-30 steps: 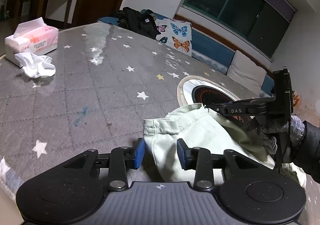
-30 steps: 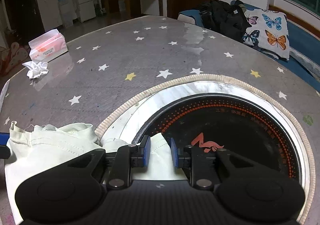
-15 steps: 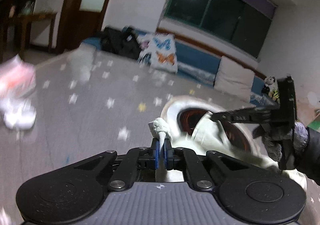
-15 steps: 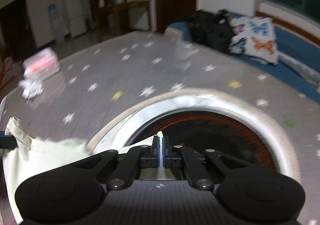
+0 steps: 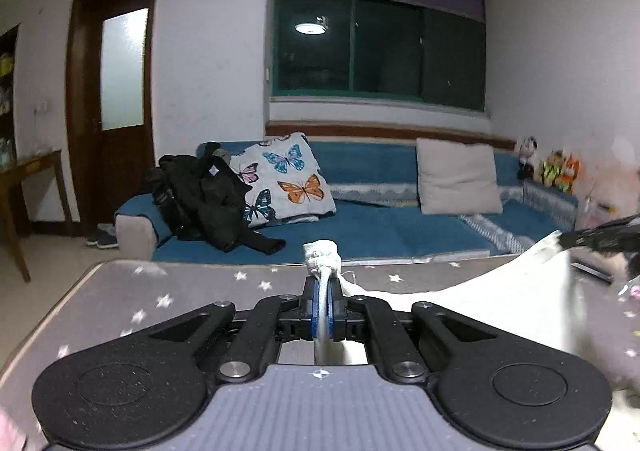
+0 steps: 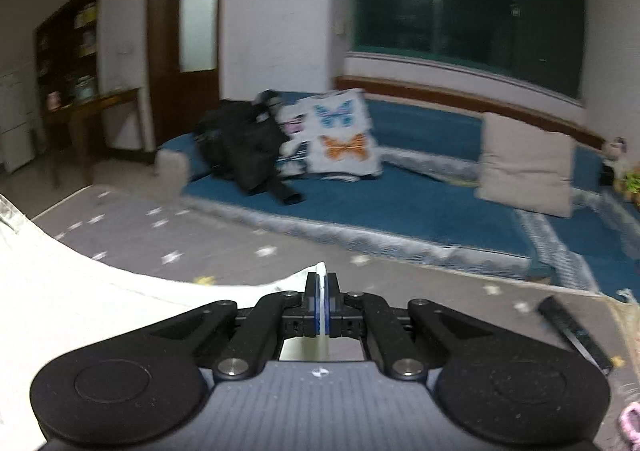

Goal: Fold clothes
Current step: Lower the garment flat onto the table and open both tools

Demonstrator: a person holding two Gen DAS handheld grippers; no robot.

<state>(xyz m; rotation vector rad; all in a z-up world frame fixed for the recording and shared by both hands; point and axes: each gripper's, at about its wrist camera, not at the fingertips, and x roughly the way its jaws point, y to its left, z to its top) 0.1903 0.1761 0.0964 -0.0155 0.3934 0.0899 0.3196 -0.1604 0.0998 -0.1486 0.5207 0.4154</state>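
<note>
A pale cream garment point(image 5: 472, 307) hangs stretched between both grippers, lifted above the grey star-patterned table point(image 5: 168, 291). My left gripper point(image 5: 322, 291) is shut on a bunched corner of it, which pokes out past the blue pads. The right gripper shows at the right edge of the left wrist view point(image 5: 592, 239), holding the other corner. In the right wrist view my right gripper point(image 6: 321, 291) is shut on a thin fold of the garment point(image 6: 72, 291), which spreads away to the left.
A blue sofa point(image 5: 380, 227) runs behind the table with a butterfly cushion point(image 5: 288, 179), a beige pillow point(image 5: 456, 179) and a black jacket point(image 5: 204, 195). A wooden door point(image 5: 116, 91) is at left. A dark flat object point(image 6: 572, 331) lies on the table at right.
Both grippers closed on the garment's corners and rose, lifting it off the table. Both cameras tilted up from the tabletop and round hotplate toward the sofa and window.
</note>
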